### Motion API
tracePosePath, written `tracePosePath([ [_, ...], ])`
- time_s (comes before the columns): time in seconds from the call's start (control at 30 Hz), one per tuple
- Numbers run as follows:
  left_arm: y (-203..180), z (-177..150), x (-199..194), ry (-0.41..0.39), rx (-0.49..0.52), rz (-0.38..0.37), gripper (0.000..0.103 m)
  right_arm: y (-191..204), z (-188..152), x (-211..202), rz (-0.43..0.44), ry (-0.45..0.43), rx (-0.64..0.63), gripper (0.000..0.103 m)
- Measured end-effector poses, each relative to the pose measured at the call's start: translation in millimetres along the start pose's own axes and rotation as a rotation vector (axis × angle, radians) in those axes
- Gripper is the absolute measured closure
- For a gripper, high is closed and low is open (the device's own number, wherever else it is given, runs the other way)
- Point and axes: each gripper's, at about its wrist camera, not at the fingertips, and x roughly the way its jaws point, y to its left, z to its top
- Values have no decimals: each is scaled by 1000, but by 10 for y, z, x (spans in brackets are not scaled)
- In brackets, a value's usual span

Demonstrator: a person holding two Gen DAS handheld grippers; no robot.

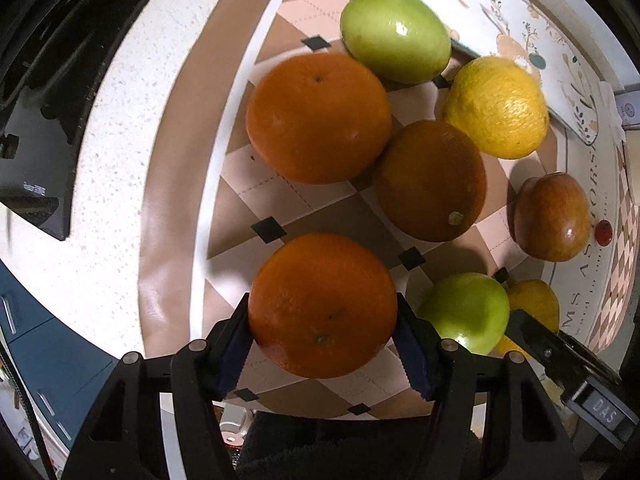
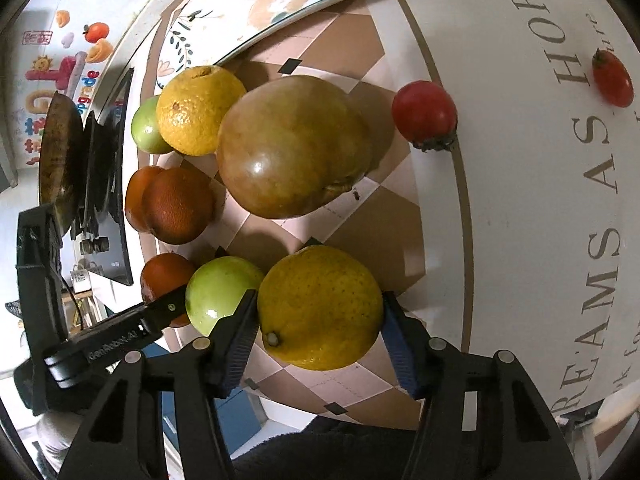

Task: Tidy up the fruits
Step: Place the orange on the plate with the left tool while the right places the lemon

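My left gripper (image 1: pixel 322 330) is shut on an orange (image 1: pixel 322 306) just above the checkered mat (image 1: pixel 256 196). Ahead of it lie two more oranges (image 1: pixel 318 118) (image 1: pixel 432 180), a green fruit (image 1: pixel 394 36), a yellow lemon (image 1: pixel 496 108) and a brownish mango (image 1: pixel 552 216). My right gripper (image 2: pixel 318 326) is shut on a yellow lemon (image 2: pixel 320 306). Beside it sits a green fruit (image 2: pixel 222 292). The mango (image 2: pixel 292 146) lies ahead in the right wrist view, with two red tomatoes (image 2: pixel 424 114) (image 2: pixel 612 78) to the right.
A floral tray (image 1: pixel 500 28) lies at the far edge of the mat. A black stove (image 1: pixel 36 120) sits on the white counter (image 1: pixel 120 160) to the left. The right gripper's finger (image 1: pixel 532 336) shows beside a green fruit (image 1: pixel 464 312).
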Motion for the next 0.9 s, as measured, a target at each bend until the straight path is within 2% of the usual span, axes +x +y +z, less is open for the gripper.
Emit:
tracePosePath([
  [0.13, 34, 4, -253, -15, -1, -26, 41, 22, 43, -134, 26, -28, -6, 42],
  [0.27, -46, 125, -688, -68, 15, -72, 41, 66, 162, -531, 75, -85, -21, 42],
  [0.37, -230, 406, -1028, -123, 32, -122, 41, 156, 420, -897, 93, -162, -48, 42],
  [0.47, -468, 814, -1223, -170, 58, -154, 41, 270, 837, -1120, 66, -231, -83, 42],
  [0.6, -767, 1416, -1131, -182, 84, -117, 40, 409, 1521, -1075, -50, -264, -134, 42],
  [0.7, -916, 1845, -851, -133, 79, -97, 41, 471, 1909, -904, -126, -232, -177, 42],
  [0.9, -1058, 2303, -405, -21, 37, -126, 41, 491, 2381, -537, -231, -140, -251, 42],
])
